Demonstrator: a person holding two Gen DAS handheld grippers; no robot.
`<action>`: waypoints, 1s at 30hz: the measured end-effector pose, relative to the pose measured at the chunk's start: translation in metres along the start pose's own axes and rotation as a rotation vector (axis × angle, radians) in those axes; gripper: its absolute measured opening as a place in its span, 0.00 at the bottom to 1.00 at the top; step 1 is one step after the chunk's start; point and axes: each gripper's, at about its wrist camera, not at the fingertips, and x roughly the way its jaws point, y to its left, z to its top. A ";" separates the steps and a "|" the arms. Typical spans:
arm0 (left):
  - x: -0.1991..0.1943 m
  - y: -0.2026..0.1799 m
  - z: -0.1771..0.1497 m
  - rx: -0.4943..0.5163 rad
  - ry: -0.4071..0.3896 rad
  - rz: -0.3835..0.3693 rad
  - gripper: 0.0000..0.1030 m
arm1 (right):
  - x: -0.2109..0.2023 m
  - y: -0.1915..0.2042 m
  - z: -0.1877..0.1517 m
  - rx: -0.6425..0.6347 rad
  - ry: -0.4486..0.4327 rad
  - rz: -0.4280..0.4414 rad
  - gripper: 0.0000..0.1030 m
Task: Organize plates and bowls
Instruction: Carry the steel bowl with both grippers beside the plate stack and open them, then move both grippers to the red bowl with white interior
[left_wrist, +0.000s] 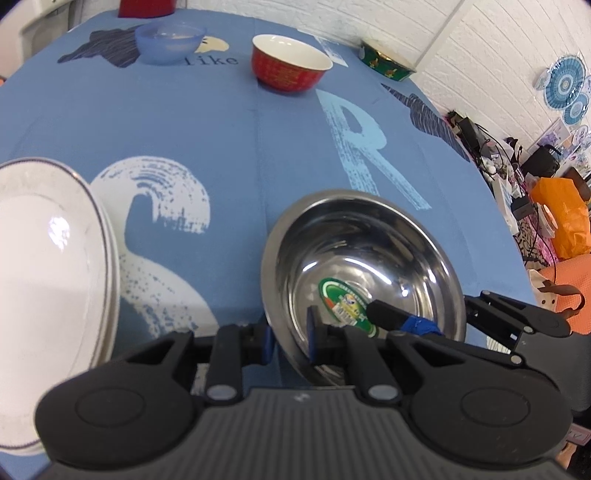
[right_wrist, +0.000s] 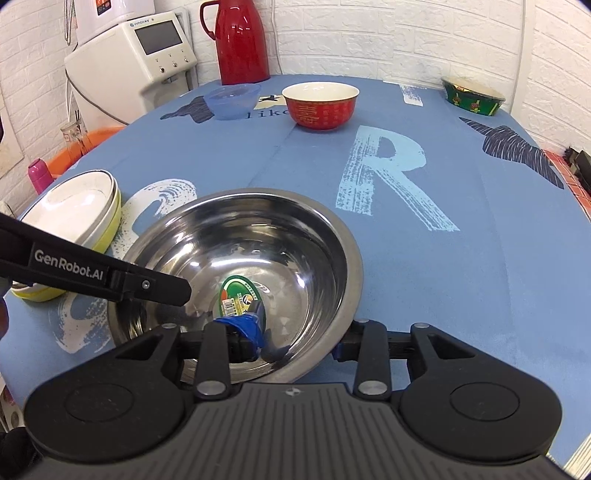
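A home dining corner: a round table (right_wrist: 480, 258) in a printed blue cloth, red thermos (right_wrist: 242, 40) at twelve o'clock, water dispenser (right_wrist: 147, 55) at eleven, white brick wallpaper (right_wrist: 369, 33).

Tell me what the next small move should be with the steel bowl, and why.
Probably draw the right hand-held gripper back off the rim. Its jaws straddle the steel bowl wall and are opening, while the left hand-held gripper pinches the near rim, so the left alone can carry it, perhaps toward the red bowl.
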 end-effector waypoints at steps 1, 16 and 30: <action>0.001 0.000 0.002 0.000 0.001 -0.006 0.06 | 0.001 -0.001 0.001 -0.001 -0.001 -0.003 0.20; -0.018 0.007 0.009 -0.029 -0.064 -0.043 0.63 | -0.021 -0.033 0.001 0.153 -0.032 0.017 0.21; -0.041 0.033 0.150 0.012 -0.206 -0.054 0.66 | -0.023 -0.064 0.095 0.161 -0.131 0.024 0.24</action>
